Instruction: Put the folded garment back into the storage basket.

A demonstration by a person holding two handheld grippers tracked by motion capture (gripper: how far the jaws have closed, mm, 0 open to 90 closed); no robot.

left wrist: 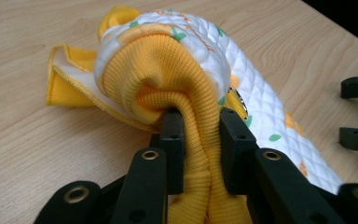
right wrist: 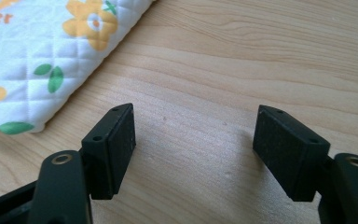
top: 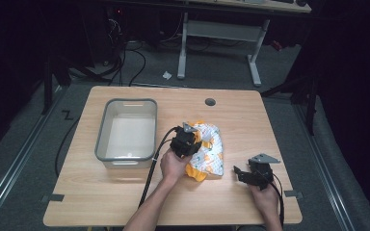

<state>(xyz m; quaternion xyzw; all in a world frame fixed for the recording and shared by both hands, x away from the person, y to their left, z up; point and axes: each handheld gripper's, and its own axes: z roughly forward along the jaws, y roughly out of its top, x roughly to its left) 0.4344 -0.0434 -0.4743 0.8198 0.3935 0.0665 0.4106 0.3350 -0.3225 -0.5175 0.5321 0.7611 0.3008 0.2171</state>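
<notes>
A small quilted garment (top: 211,149), white with orange flowers and green leaves and yellow ribbed trim, lies crumpled at the middle of the wooden table (top: 125,202). My left gripper (top: 187,144) is shut on its yellow ribbed edge (left wrist: 200,154), with the cloth bunched between the jaws. The quilted body (left wrist: 261,116) trails off to the right. My right gripper (top: 238,172) rests low over bare wood to the garment's right, open with nothing between its fingertips (right wrist: 112,149). A corner of the garment (right wrist: 37,56) lies just beyond them.
A grey plastic tub (top: 105,139) with nothing in it stands on the table to the left of the garment. A round cable hole (top: 210,102) sits near the far edge. Beyond the table are a desk frame (top: 255,62) and floor cables.
</notes>
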